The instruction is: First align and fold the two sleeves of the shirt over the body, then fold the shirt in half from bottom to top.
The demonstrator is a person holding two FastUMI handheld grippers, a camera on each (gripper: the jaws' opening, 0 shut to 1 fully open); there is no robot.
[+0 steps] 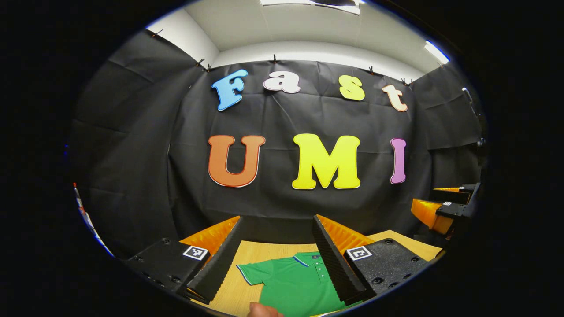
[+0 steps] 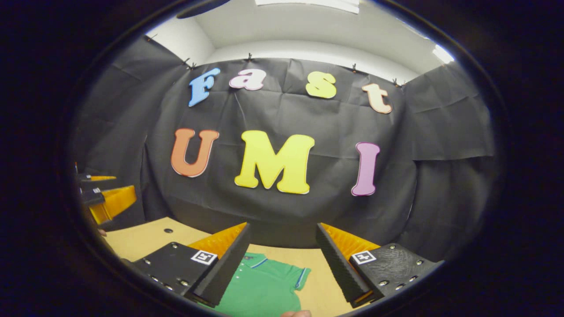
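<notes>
Lying flat, green shirt [image 1: 295,281], sleeves unfolded

The green polo shirt [image 1: 295,281] is cut off below the chest; its right side hides behind a finger [image 1: 337,259].

Green shirt [image 1: 296,281] lies flat on table [image 1: 246,257] between parted fingers [image 1: 220,259].

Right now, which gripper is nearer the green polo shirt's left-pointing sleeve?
Left: that green sleeve lies ahead between the left gripper's open fingers; the right gripper hovers above the opposite sleeve.
</notes>
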